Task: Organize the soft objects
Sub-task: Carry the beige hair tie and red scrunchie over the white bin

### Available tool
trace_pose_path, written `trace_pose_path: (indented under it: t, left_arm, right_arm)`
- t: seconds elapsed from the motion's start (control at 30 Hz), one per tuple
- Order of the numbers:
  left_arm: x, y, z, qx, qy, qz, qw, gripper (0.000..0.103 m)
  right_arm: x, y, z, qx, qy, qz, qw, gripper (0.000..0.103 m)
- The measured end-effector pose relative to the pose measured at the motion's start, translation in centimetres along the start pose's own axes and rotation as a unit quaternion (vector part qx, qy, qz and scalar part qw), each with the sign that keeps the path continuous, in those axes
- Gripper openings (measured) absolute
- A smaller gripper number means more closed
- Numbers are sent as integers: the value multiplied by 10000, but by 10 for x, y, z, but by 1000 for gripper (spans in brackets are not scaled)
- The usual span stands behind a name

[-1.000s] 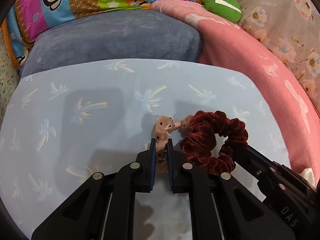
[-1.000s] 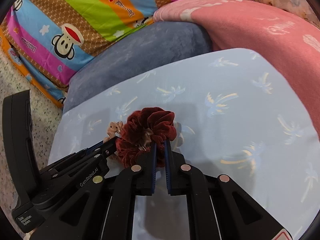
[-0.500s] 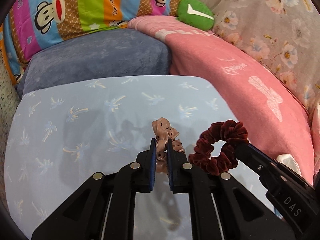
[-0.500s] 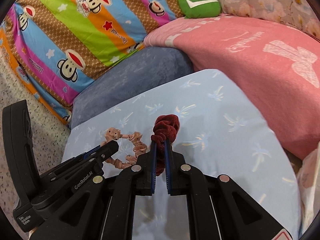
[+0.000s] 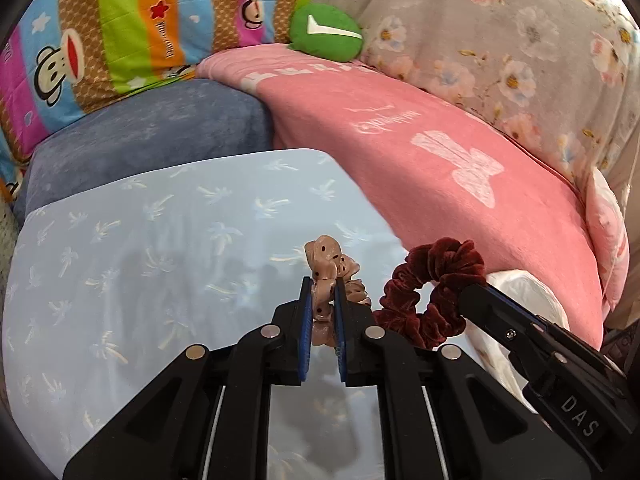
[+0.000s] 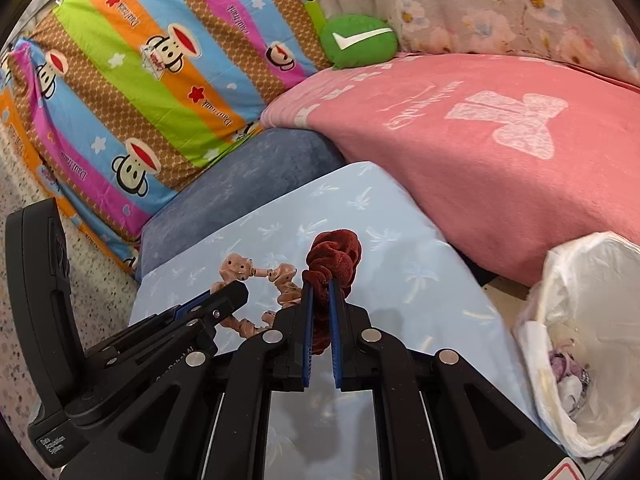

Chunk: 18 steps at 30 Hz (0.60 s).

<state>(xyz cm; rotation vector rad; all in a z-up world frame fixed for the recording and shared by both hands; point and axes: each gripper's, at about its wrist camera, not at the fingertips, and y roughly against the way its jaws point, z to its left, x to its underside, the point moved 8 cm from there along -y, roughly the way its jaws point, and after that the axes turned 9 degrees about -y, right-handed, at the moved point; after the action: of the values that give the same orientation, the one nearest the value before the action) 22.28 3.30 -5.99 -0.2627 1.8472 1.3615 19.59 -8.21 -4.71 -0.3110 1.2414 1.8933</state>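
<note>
My left gripper is shut on a beige dotted scrunchie, lifted above the light blue palm-print pillow. Beside it on the right, my right gripper holds a dark red velvet scrunchie. In the right wrist view the right gripper is shut on that red scrunchie; the left gripper with the beige scrunchie shows at its left. Both scrunchies hang clear of the pillow.
A pink blanket lies right of the blue pillow, a grey-blue cushion behind it. A striped monkey-print pillow and a green plush sit at the back. A white-lined bin holding scraps stands at the right.
Both grippers have risen and swung rightward with their scrunchies, which now hang above the blue pillow. The pink blanket and the white-lined bin have come into view.
</note>
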Motion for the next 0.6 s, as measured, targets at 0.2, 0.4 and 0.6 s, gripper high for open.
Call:
trace_pose_path:
  t: [0.2,0.4,0.6]
  left_arm:
    - [1,5,-42,220,-237,-45,9995,10]
    - [1,5,-84,387,-501,-42,9980,10]
    - [2,4,-119,550,-720,-36,9959,10]
  right_arm:
    - [0,34,-33,132,-133,-208,9996,7]
    - [-5,59,-66,229,-382,-393,9982,7]
    - [-9,84,-99,331,-576,-575,9961,7]
